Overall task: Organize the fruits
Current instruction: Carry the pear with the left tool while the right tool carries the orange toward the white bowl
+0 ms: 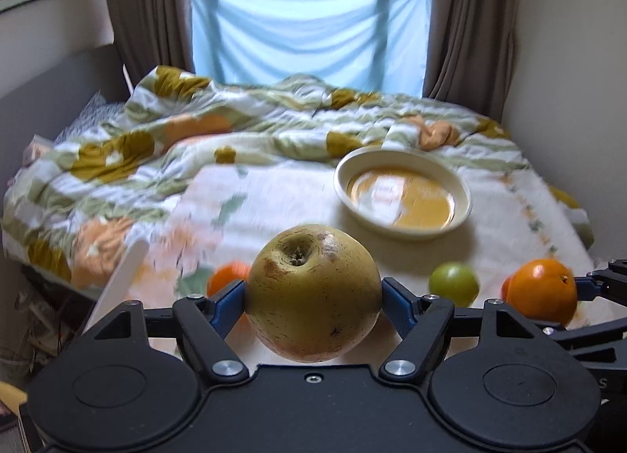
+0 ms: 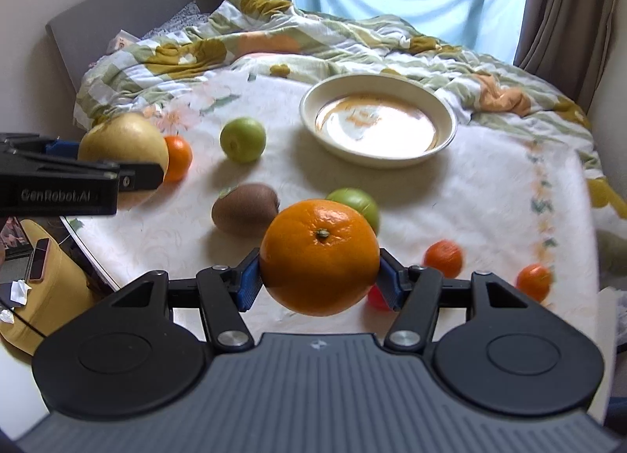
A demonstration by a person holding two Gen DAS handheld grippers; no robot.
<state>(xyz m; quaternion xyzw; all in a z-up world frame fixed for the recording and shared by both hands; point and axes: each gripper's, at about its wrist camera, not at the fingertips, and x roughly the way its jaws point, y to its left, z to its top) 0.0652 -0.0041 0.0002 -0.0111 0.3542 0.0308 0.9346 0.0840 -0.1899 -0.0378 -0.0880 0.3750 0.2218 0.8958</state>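
One empty bowl [image 2: 378, 120] amid loose fruit.

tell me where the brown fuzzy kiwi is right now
In the right wrist view, the brown fuzzy kiwi lies on the table, left of the big orange held in the right gripper.

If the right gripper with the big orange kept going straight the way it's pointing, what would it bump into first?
Probably the green fruit just behind the orange that the right gripper holds. Depth is hard to judge, so the gripper might pass over it; the white bowl lies farther along the same line.
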